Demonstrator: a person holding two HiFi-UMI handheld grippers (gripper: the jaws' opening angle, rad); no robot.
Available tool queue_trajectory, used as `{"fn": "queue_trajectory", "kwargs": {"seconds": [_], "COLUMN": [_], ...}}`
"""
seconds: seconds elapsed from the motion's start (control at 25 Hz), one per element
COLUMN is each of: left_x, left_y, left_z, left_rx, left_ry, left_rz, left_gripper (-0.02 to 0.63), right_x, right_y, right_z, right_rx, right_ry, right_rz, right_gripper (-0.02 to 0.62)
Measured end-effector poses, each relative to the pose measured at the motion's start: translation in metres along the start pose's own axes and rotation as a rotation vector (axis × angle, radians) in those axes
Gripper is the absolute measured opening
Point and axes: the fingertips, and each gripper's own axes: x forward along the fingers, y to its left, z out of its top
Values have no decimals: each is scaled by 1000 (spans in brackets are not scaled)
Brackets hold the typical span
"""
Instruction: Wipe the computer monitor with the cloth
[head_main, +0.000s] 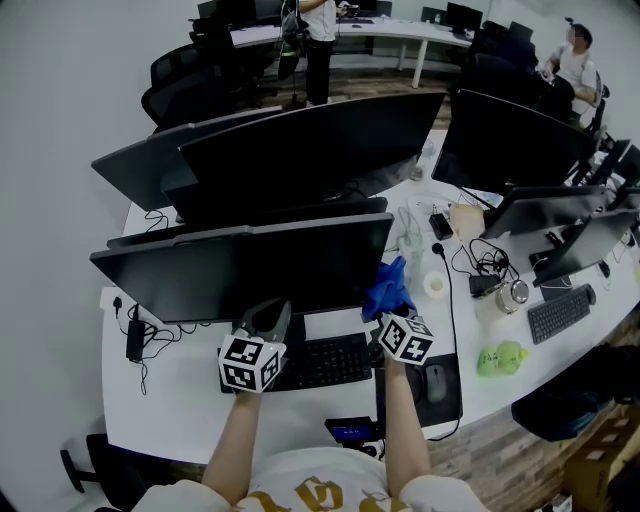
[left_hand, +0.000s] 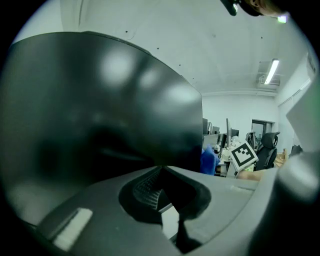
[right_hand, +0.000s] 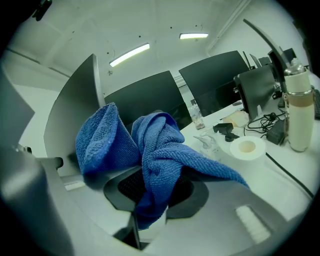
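The nearest monitor (head_main: 240, 270) is a wide dark screen on the white desk, and it fills the left gripper view (left_hand: 100, 110). My left gripper (head_main: 268, 318) is shut, its tips (left_hand: 162, 172) right at the screen's lower edge; whether they pinch that edge I cannot tell. My right gripper (head_main: 388, 312) is shut on a crumpled blue cloth (head_main: 388, 288) beside the monitor's right edge. In the right gripper view the cloth (right_hand: 155, 145) bunches up out of the jaws (right_hand: 150, 185), and the monitor's edge (right_hand: 75, 115) rises just to the left.
A black keyboard (head_main: 325, 362) and a mouse (head_main: 436, 382) lie under the grippers, a phone (head_main: 350, 432) at the desk's front edge. A tape roll (right_hand: 247, 147), cables and a bottle (right_hand: 298, 110) stand to the right. More monitors (head_main: 310, 150) stand behind.
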Motion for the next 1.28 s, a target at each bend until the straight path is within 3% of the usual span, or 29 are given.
{"fn": "queue_trajectory", "kwargs": {"seconds": [1.28], "left_x": [11], "left_y": [1], "left_z": [-14], "left_rx": [3], "left_ry": [52], "left_rz": [-2], "left_gripper": [0], "right_x": [9], "right_y": [-27], "right_z": [-63], "right_rx": [131], "right_ry": [121], "right_rz": [-25], "right_gripper": [121]}}
